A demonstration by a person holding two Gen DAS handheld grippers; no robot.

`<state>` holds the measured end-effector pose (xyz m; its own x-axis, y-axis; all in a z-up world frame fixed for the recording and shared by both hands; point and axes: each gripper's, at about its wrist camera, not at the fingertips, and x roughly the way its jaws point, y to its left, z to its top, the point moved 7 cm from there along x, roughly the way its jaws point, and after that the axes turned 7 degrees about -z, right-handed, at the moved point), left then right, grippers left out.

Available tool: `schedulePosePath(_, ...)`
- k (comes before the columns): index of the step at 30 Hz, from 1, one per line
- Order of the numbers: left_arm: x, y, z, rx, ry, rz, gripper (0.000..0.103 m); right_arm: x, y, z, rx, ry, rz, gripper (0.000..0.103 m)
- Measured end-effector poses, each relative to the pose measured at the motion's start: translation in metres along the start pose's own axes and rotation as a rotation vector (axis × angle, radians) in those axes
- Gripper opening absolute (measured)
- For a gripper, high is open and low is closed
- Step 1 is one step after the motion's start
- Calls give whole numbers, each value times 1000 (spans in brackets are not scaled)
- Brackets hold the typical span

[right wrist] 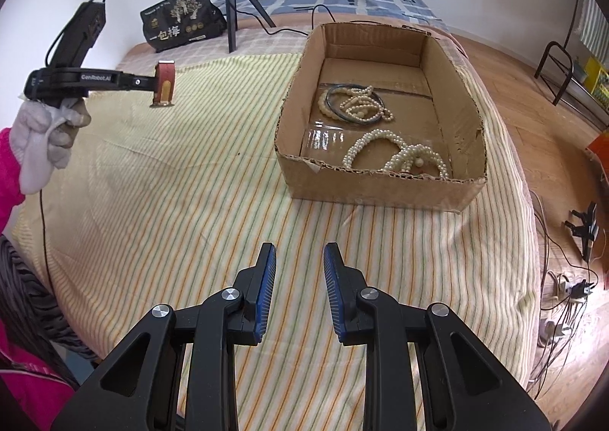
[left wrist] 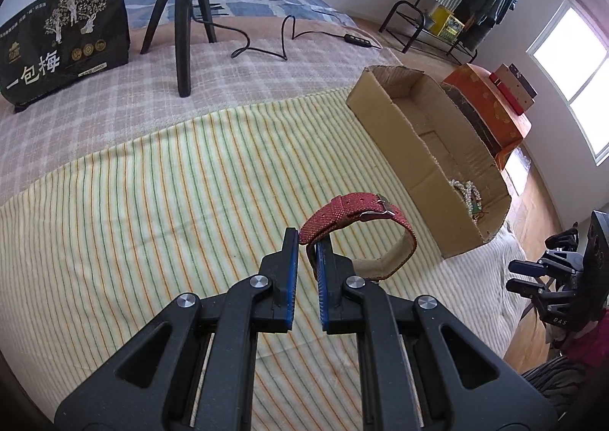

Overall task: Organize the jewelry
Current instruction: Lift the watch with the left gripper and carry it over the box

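My left gripper [left wrist: 306,240] is shut on a red woven watch strap [left wrist: 357,229] and holds it in the air above the striped cloth. From the right wrist view the left gripper [right wrist: 150,83] shows at upper left with the strap [right wrist: 164,83] hanging from it, left of the cardboard box [right wrist: 380,187]. The box holds several pearl bracelets [right wrist: 396,155] and a dark bangle [right wrist: 356,104]. In the left wrist view the box [left wrist: 411,149] is to the right of the strap. My right gripper [right wrist: 298,260] is open and empty, low over the cloth in front of the box.
A striped yellow cloth [right wrist: 171,202] covers the bed. A black tripod [left wrist: 182,24] with a cable and a black snack bag [left wrist: 64,39] stand at the back. An orange box [left wrist: 491,107] sits beyond the cardboard box. Wooden floor and cables [right wrist: 563,279] lie right of the bed edge.
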<state>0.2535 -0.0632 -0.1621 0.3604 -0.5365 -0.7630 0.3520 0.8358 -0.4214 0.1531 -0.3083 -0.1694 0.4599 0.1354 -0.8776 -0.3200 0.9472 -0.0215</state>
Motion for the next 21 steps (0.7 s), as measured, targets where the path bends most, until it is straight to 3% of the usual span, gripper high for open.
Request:
schedulePosePath(14, 17, -69, 41, 99, -56, -20, 7, -16, -20, -8, 48, -28, -37, 24)
schedulePosePath(21, 40, -103, 64, 100, -91, -23, 7, -22, -26, -10, 65, -43, -38, 24)
